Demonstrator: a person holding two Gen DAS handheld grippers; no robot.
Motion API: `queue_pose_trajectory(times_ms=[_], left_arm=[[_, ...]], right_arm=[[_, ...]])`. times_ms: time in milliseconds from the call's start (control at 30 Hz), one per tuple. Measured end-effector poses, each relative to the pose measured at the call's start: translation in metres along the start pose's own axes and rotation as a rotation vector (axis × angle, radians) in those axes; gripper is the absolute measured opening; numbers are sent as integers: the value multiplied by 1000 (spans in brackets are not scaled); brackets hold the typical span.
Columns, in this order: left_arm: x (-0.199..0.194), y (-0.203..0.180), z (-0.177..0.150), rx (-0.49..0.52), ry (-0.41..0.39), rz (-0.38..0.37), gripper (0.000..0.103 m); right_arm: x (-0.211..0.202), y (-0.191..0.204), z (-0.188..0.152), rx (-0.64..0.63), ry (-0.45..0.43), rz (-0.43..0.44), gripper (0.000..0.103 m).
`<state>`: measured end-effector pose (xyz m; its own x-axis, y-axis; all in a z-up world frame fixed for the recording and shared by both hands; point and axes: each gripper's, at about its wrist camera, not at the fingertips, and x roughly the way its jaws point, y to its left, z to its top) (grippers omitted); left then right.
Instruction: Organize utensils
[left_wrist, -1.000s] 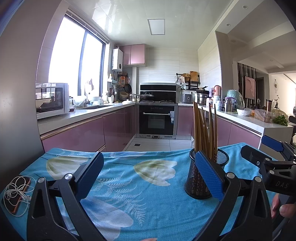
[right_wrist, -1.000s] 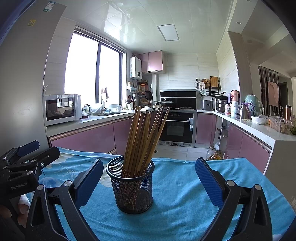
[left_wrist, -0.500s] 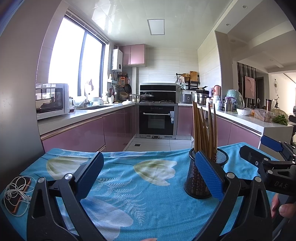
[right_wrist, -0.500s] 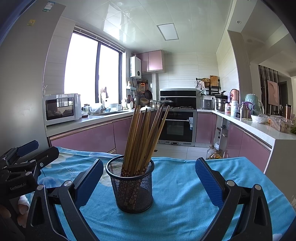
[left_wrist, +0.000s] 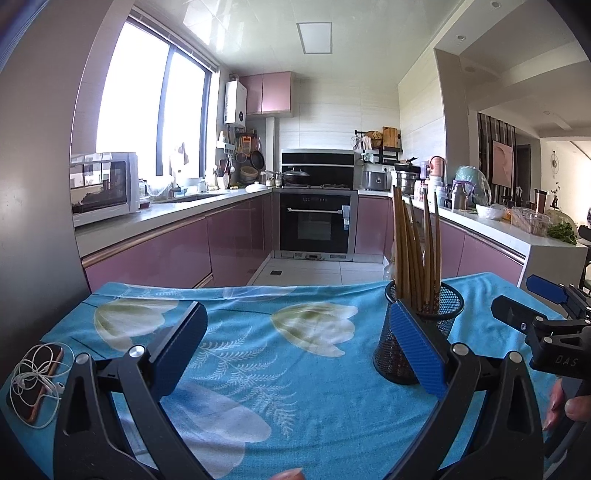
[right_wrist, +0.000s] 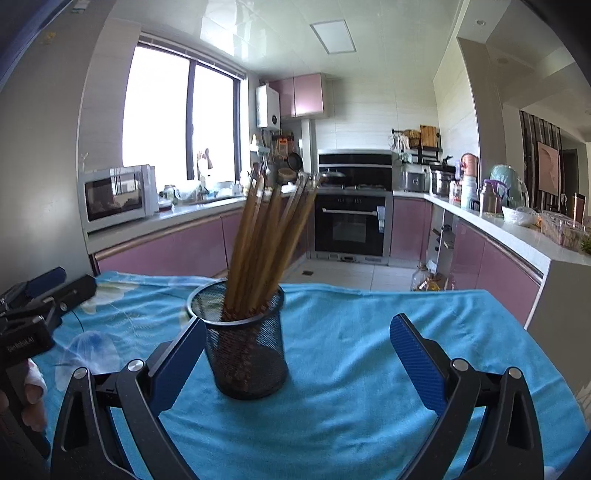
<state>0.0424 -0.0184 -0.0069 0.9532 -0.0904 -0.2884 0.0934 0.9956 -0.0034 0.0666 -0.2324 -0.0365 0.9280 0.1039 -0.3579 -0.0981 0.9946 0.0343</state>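
Blue floral tablecloth (left_wrist: 280, 354), phone (left_wrist: 40, 384) with white earphones (left_wrist: 27, 376), microwave (left_wrist: 103, 186), oven (left_wrist: 316, 225), possibly greens (left_wrist: 561, 230)

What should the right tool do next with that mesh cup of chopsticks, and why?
Probably shift a little to its left and close. The right tool is open, and the mesh cup stands upright on the blue cloth, close by its left finger rather than centred between the two. The chopsticks lean loosely, so a steady hold on the cup seems wise.
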Motion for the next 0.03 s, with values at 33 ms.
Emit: queue_pose_trajectory(times_ms=[33], left_arm=[[3, 4, -1, -1, 19, 9, 97]], right_arm=[[5, -8, -2, 2, 39, -16, 96]])
